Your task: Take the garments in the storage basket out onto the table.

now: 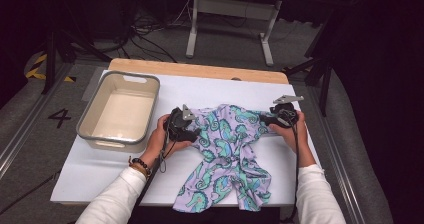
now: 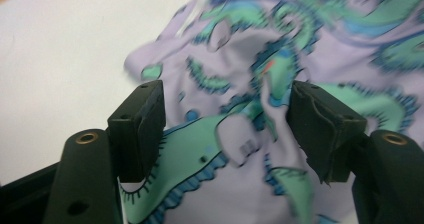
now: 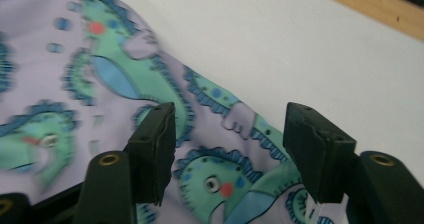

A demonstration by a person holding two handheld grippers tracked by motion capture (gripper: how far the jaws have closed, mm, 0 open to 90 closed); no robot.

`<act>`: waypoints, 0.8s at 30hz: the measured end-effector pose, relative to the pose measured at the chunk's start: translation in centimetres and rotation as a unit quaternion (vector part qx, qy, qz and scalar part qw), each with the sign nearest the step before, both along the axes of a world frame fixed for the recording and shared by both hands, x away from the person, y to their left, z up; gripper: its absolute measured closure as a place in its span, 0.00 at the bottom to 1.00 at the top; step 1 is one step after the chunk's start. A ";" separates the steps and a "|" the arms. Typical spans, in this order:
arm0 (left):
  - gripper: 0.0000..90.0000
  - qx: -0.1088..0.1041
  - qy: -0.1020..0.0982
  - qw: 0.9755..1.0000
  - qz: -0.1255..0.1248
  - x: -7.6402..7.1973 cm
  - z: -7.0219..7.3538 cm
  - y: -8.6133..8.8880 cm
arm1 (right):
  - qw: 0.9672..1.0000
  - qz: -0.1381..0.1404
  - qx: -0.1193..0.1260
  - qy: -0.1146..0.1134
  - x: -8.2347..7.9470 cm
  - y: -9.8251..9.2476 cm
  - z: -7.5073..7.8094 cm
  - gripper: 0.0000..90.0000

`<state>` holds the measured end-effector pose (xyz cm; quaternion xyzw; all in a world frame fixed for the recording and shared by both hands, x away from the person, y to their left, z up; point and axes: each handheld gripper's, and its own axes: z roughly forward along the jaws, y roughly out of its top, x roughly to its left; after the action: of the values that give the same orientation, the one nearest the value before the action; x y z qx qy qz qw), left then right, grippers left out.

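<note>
Obstacles: grey bin (image 1: 119,112), standing on the left part of the white sheet (image 1: 95,171) just beside the left gripper (image 1: 194,132); lilac seahorse-print garment (image 1: 226,154), spread flat from mid-table to the near edge between left gripper and right gripper (image 1: 264,119). Free room: bare sheet behind the garment up to the wooden table edge (image 1: 200,70), the near-left corner in front of the bin, and a narrow strip right of the right gripper.

One patterned garment (image 1: 225,149), one empty plastic bin (image 1: 120,111), two tongs, left (image 1: 196,135) and right (image 1: 263,119), one white surface (image 1: 90,169), one bracelet (image 1: 140,164).
</note>
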<state>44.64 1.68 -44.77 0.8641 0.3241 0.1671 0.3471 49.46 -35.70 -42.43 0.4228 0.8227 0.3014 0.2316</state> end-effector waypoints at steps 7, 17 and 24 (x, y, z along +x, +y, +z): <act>0.52 -0.021 0.053 0.998 -0.017 0.7 -1.2 0.2 | 0.998 -0.035 0.002 0.044 2.6 -0.7 -2.4 0.49; 0.85 -0.033 0.040 0.997 -0.049 1.1 -1.0 -0.5 | 0.996 -0.074 -0.024 0.047 1.8 -2.0 -1.5 0.99; 0.83 -0.049 0.016 0.996 -0.075 0.9 0.3 -1.5 | 0.987 -0.154 -0.040 0.019 0.2 -5.1 0.1 0.99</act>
<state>45.58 0.22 -44.47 0.8706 0.2714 0.1105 0.3953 49.67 -40.79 -42.30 0.5402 0.7634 0.2207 0.2769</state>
